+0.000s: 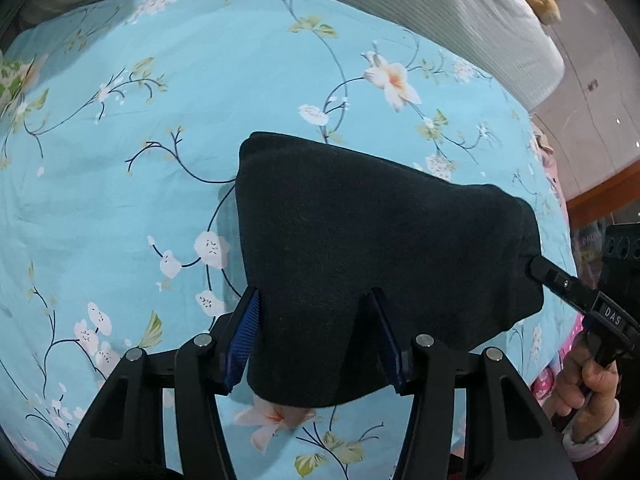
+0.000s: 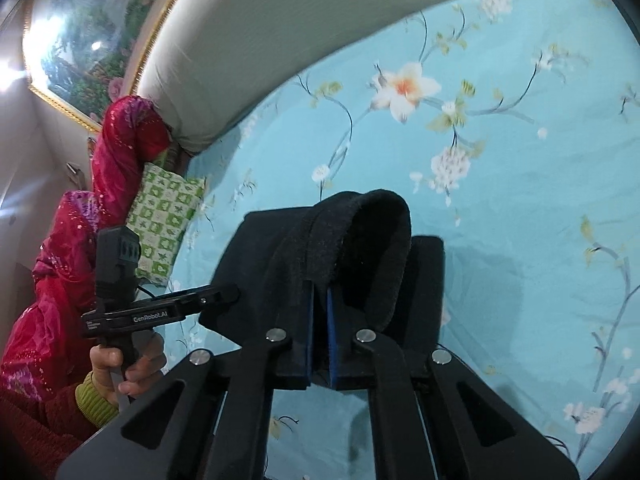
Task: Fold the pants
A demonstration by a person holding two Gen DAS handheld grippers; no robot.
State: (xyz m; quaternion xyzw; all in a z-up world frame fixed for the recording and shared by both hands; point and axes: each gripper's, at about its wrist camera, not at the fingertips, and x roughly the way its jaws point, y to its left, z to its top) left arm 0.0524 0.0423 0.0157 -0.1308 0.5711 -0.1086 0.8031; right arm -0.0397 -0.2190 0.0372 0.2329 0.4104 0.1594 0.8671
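The dark folded pants [image 1: 360, 232] hang a little above the blue floral bedsheet [image 1: 132, 168] and cast a shadow on it. My left gripper [image 1: 316, 296] has its blue pads against both sides of a thick bunch of the pants' near edge, and cloth spills past the right finger. In the left wrist view my right gripper [image 1: 534, 268] bites the pants' right end. The right wrist view shows the right gripper [image 2: 320, 300] shut tight on a fuzzy rolled hem of the pants [image 2: 360, 240]. There the left gripper [image 2: 234, 292] meets the pants' left edge.
A pale ribbed quilt [image 1: 460, 12] lies rolled along the bed's far side. A green checked pillow [image 2: 164, 216] and a red-pink padded garment [image 2: 120, 160] sit at the left in the right wrist view, below a framed picture [image 2: 80, 32]. A person's hand [image 2: 120, 364] holds each gripper handle.
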